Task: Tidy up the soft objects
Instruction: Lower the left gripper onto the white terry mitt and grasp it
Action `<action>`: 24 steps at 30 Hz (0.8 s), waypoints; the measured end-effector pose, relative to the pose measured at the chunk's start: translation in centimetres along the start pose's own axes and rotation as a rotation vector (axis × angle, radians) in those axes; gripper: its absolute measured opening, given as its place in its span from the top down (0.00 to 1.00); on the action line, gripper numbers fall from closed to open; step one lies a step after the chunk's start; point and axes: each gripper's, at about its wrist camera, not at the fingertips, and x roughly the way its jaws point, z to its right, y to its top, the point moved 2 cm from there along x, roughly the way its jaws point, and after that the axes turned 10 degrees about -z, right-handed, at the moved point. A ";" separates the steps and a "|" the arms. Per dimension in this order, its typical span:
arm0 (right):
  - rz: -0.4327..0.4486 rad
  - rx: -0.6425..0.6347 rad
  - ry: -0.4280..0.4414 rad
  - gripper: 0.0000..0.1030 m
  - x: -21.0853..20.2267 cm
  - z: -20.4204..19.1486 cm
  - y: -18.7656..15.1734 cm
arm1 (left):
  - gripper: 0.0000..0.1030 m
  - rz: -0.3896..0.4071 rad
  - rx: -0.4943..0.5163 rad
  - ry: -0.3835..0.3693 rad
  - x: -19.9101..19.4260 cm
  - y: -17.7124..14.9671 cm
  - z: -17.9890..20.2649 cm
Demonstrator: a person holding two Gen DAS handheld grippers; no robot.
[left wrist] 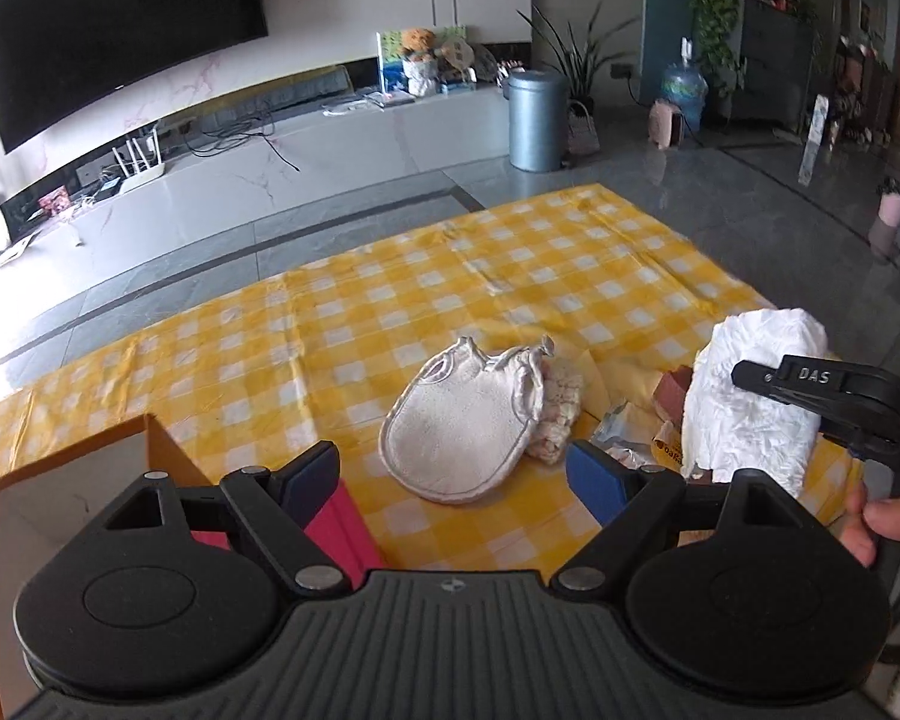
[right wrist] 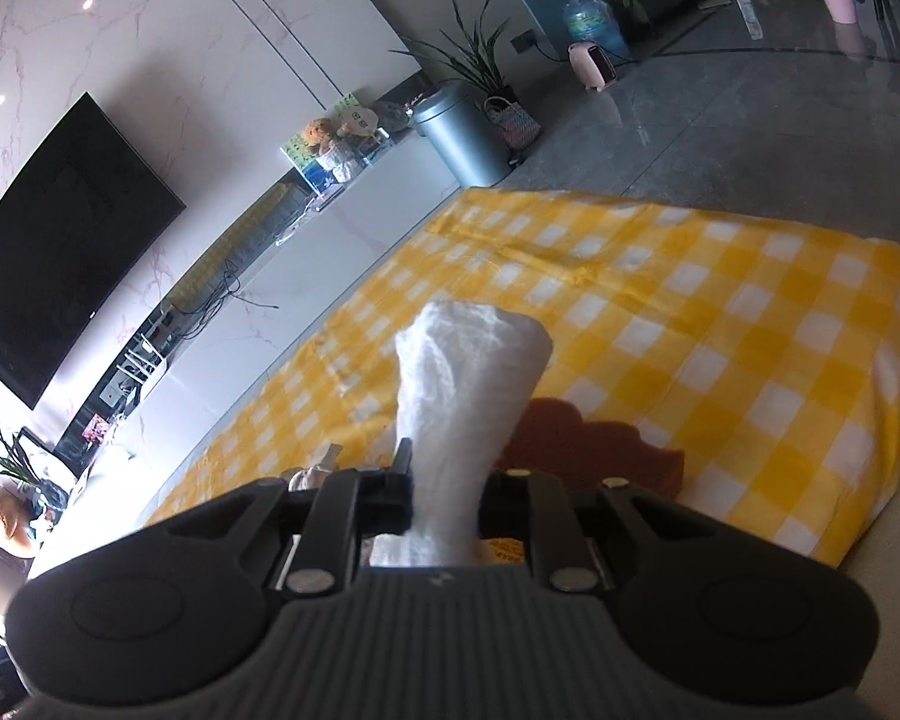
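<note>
At the far left of the left wrist view, an open cardboard box with orange-brown walls [left wrist: 156, 444] sits on the desk covered by a yellow-and-white checked cloth [left wrist: 390, 300], and a pink-red flat item [left wrist: 345, 531] lies just beside the box, partly hidden behind the left gripper [left wrist: 453, 471]. That gripper hovers over the near edge of the desk with its blue-padded fingers [left wrist: 591, 480] spread wide apart and nothing between them. Beyond the gap between the fingers lies a white terry-cloth bath mitt with a silvery trim [left wrist: 459, 426], flat on the cloth, and a cream knobbly soft item [left wrist: 561, 414] touches its right edge, partly tucked under it. Further right there is a crinkled clear wrapper [left wrist: 618, 426] and a brown scalloped piece [left wrist: 672, 393] with an orange printed pack [left wrist: 666, 447] near it. At the right, the white crumpled soft bundle [left wrist: 750, 396] is lifted above the desk, pinched by the black right gripper [left wrist: 810, 402], whose handle is held by the person's right hand [left wrist: 882, 525]. In the right wrist view, the right gripper [right wrist: 444, 498] has its fingers [right wrist: 390, 495] clenched on the lower part of the white bundle [right wrist: 468, 384], which stands up and widens above them. The brown scalloped piece [right wrist: 594, 447] lies on the checked cloth [right wrist: 720, 330] behind and to the right of the bundle.
</note>
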 end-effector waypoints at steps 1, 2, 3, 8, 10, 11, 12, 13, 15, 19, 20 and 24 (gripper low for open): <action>0.008 -0.008 0.008 0.86 -0.2 0.0 0.0 | 0.03 -0.025 0.037 0.003 1.1 0.9 0.5; 0.010 -0.012 0.014 0.86 -0.3 -0.1 0.0 | 0.03 -0.053 0.081 0.013 2.3 1.6 1.0; 0.007 -0.010 0.019 0.86 -0.3 0.0 0.0 | 0.03 -0.071 0.103 0.032 3.2 2.2 1.4; -0.012 0.015 0.033 0.85 -0.1 0.7 0.0 | 0.03 -0.156 0.208 0.118 8.0 2.8 3.0; -0.004 0.002 0.040 0.85 -0.2 0.4 -0.1 | 0.06 -0.202 0.261 0.160 9.8 2.4 4.0; -0.001 -0.004 0.041 0.85 -0.2 0.3 -0.1 | 0.06 -0.219 0.285 0.178 10.7 2.2 4.5; 0.002 -0.010 0.043 0.85 -0.1 0.2 -0.2 | 0.06 -0.233 0.314 0.199 11.7 2.0 5.0; 0.001 -0.011 0.045 0.85 0.0 0.1 -0.1 | 0.06 -0.244 0.336 0.220 12.5 1.8 5.4; -0.002 -0.006 0.056 0.85 0.1 0.3 -0.2 | 0.06 -0.271 0.365 0.270 14.6 1.3 5.8; -0.014 0.057 0.101 0.85 0.1 1.3 0.2 | 0.06 -0.329 0.355 0.318 17.8 0.6 6.2; -0.009 0.061 0.095 0.85 0.1 1.4 0.2 | 0.06 -0.329 0.356 0.322 18.3 0.5 6.3; -0.011 0.058 0.089 0.85 0.1 1.3 0.1 | 0.04 -0.307 0.291 0.370 19.6 0.9 5.8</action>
